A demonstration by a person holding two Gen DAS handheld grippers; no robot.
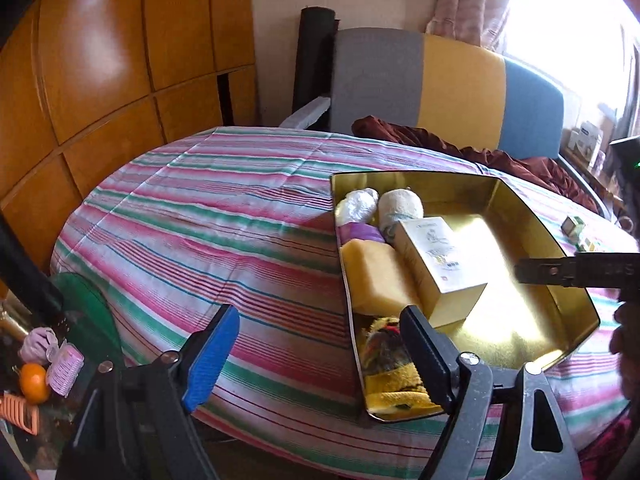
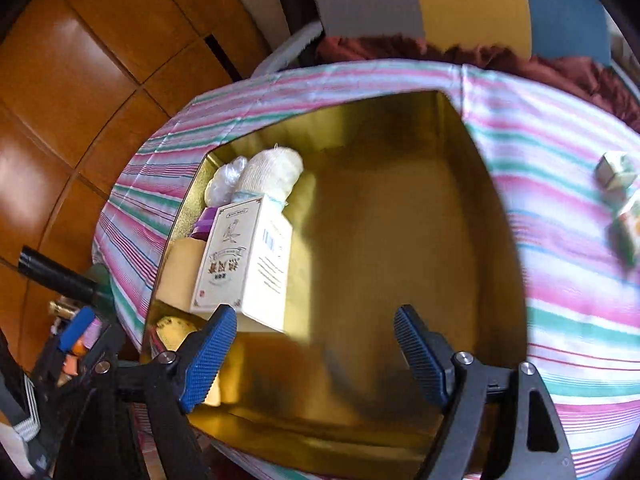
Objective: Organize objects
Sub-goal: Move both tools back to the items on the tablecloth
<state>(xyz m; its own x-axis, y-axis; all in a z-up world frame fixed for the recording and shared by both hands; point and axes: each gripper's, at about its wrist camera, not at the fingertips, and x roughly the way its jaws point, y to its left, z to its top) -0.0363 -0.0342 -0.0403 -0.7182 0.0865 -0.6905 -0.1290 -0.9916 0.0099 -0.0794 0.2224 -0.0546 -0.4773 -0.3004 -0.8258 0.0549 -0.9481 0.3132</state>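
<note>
A gold tin (image 1: 416,176) lies open on the striped tablecloth (image 1: 208,216). Along its left side sit a white wrapped ball (image 1: 358,202), a cream roll (image 1: 400,206), a purple item (image 1: 362,234), a yellow block (image 1: 376,276), a cream carton (image 1: 436,264) and a yellow patterned cloth (image 1: 388,360). My left gripper (image 1: 318,320) is open over the tin's near left corner, holding nothing. My right gripper (image 2: 314,316) is open above the tin (image 2: 472,140) floor, with the carton (image 2: 244,260) just beyond its left finger. Two small cubes (image 2: 614,172) lie on the cloth right of the tin.
A chair (image 1: 460,80) with a grey, yellow and blue back stands behind the table, with a maroon cloth (image 1: 500,156) on it. Wooden cabinets (image 1: 100,80) fill the left. Below the table's left edge are an orange (image 1: 34,378) and pink items (image 1: 64,368).
</note>
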